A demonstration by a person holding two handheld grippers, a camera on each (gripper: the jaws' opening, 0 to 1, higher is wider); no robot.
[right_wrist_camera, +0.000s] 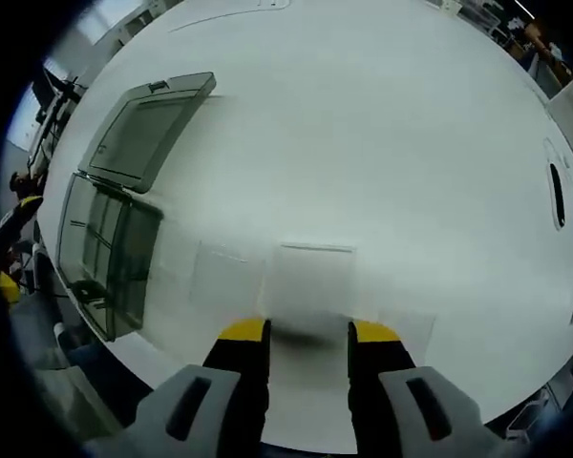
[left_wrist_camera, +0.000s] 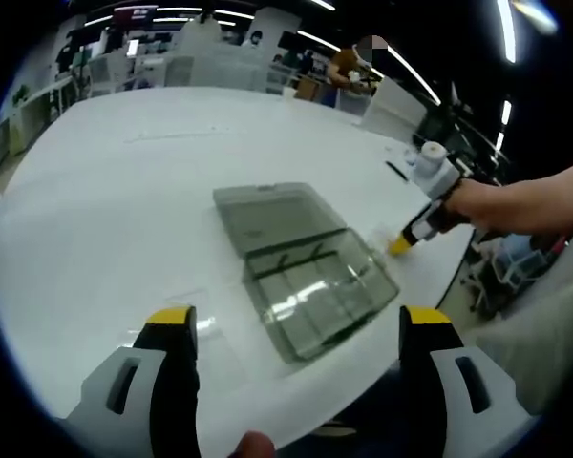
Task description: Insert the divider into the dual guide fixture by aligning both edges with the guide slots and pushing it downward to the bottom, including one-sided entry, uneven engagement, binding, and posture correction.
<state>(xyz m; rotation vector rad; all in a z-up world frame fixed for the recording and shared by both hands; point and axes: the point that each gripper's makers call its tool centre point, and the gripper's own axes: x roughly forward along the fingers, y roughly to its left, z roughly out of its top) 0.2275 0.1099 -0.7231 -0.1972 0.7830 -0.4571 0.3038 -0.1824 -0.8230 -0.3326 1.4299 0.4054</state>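
- Progress: early, by my read. No divider is seated yet; pickup, alignment with both slots and the push to the bottom are all left.
- Left tool (left_wrist_camera: pixel 296 329): jaws spread wide, nothing between them, hovering over the near desk edge facing the box.
- Right tool (right_wrist_camera: pixel 308 332): jaws apart, either side of the near edge of a clear sheet lying flat on the desk. Cannot tell whether the tips touch it; no grip as far as I can see.
- Divider (right_wrist_camera: pixel 310 281): probably that sheet. Thin, transparent, rectangular, almost invisible against the white top. A second similar sheet (right_wrist_camera: pixel 224 277) lies just beside it on the box side.
- Fixture: the smoky translucent plastic box (left_wrist_camera: pixel 320 291), lid (left_wrist_camera: pixel 272 215) hinged open and lying flat behind it. Inside, thin partitions form compartments; the guide slots themselves are too small to make out.
- Box sits near the desk (left_wrist_camera: pixel 124 172) edge, well apart from the sheets.
- Desk top: smooth, matte white, rounded outline.
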